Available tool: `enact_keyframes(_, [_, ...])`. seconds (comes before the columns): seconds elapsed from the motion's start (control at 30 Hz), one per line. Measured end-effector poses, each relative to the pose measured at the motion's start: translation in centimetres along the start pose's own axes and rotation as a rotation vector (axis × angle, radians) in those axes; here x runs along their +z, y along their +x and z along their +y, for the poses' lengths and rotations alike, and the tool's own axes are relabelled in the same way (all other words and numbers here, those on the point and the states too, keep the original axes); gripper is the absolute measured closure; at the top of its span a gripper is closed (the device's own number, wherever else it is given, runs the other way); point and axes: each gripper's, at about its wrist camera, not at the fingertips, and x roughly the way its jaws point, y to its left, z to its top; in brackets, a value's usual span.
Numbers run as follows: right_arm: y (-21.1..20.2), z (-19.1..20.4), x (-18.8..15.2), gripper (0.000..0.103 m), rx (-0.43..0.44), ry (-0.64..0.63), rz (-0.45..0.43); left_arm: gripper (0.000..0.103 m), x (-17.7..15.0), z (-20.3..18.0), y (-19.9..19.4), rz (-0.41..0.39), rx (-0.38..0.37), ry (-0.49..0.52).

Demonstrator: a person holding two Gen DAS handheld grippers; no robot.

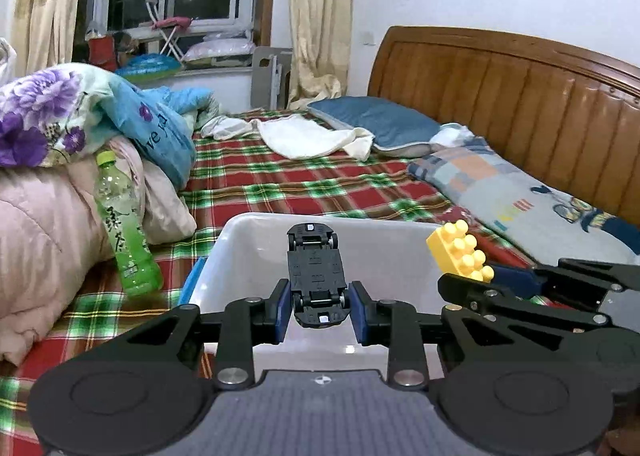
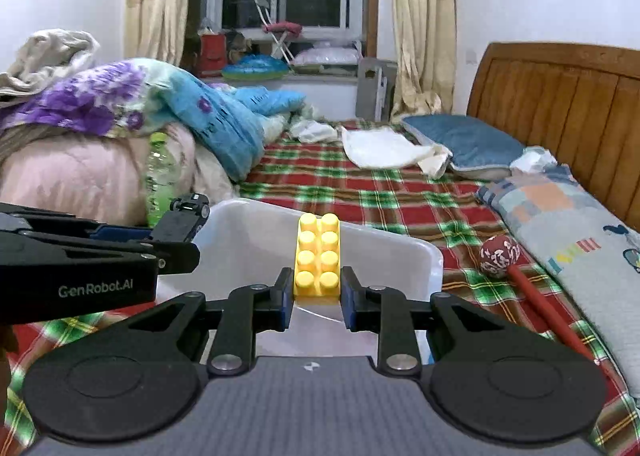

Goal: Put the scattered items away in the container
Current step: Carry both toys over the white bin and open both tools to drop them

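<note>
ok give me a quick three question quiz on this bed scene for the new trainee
1. True or false: the left gripper holds a toy car belly-up.
2. What does the right gripper hold? A) a green bottle B) a yellow building brick C) a red mallet
3. Fill in: both grippers are held over the white ____.

Key:
1. True; its black underside and wheels face the camera.
2. B, the yellow building brick; the green bottle and red mallet lie on the bed.
3. Bin.
</note>
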Motion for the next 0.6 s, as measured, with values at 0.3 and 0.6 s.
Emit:
enact_keyframes(0.3, [6.4, -1.2, -0.8, 0.076, -0.021, 0.017, 0.143, 0.068, -0.5, 0.6, 7.1, 0.105, 0.059, 0.001])
enact_keyframes(0.6, [6.1, -1.4, -1.0, 0.054, -0.050, -0.012, 0.146, 0.045, -0.6, 0.6, 5.9, 0.084, 0.072, 0.009])
